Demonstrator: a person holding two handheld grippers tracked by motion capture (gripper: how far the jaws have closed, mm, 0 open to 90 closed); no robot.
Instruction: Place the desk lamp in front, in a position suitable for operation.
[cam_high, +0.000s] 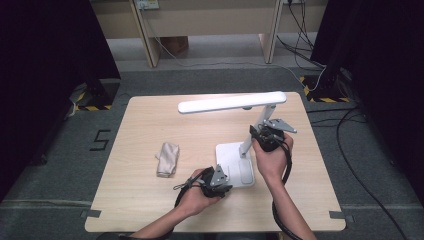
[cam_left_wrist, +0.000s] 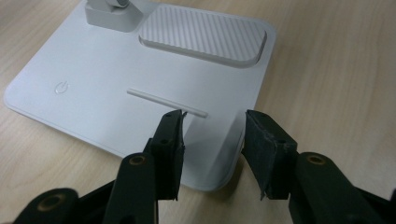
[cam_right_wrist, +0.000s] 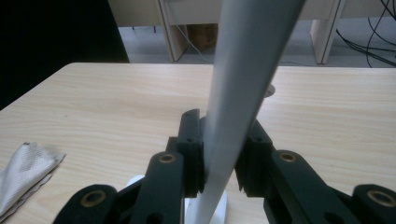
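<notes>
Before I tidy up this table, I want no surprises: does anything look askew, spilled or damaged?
Nothing spilled or broken. Only the crumpled beige cloth lies loosely bunched on the light wooden table, left of the white desk lamp's flat base. The lamp's slanted stem seems intended.

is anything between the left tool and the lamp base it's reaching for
Nothing visible. The left tool hangs open right over the near edge of the lamp base, its jaws straddling that edge with only bare white surface between them. The folded cloth lies apart, off to the side.
</notes>
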